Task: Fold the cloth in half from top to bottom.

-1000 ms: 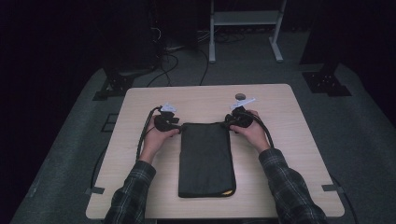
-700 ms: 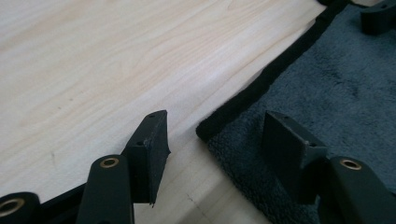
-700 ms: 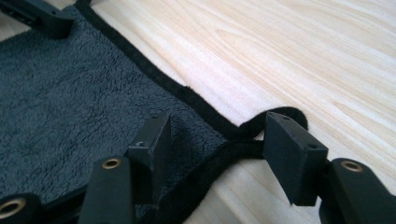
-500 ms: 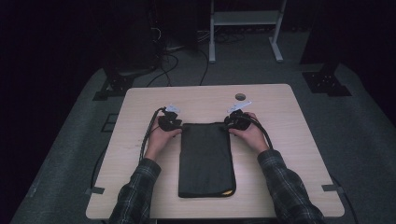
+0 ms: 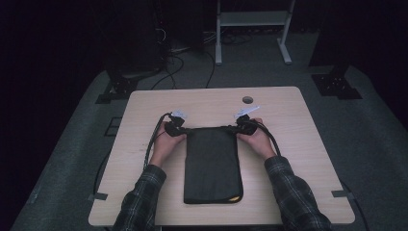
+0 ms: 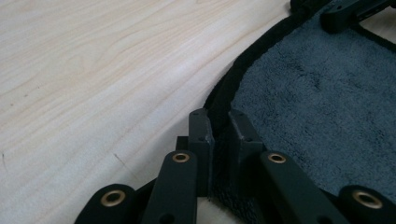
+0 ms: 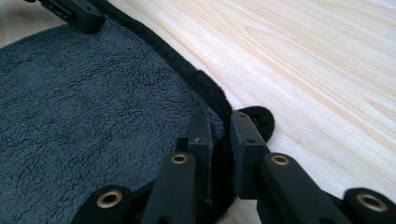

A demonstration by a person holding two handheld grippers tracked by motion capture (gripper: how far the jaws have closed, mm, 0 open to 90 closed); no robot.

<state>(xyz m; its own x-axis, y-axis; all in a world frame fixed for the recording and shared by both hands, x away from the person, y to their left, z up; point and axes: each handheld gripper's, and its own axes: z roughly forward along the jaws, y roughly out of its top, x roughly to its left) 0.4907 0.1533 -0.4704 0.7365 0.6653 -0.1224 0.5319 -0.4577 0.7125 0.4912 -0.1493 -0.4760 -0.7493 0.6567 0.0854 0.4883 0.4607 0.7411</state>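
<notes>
At towel's (image 5: 211,163) far corners, left gripper (image 6: 218,133) and right gripper (image 7: 220,135) just clamped on hem; lifting and folding likely still ahead.

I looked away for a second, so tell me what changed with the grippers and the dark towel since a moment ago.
Both grippers have just closed on the towel: the left gripper now pinches its far left corner and the right gripper its far right corner, with cloth between the jaws. The hands barely shifted. The towel lies folded flat in the same place on the table.
</notes>
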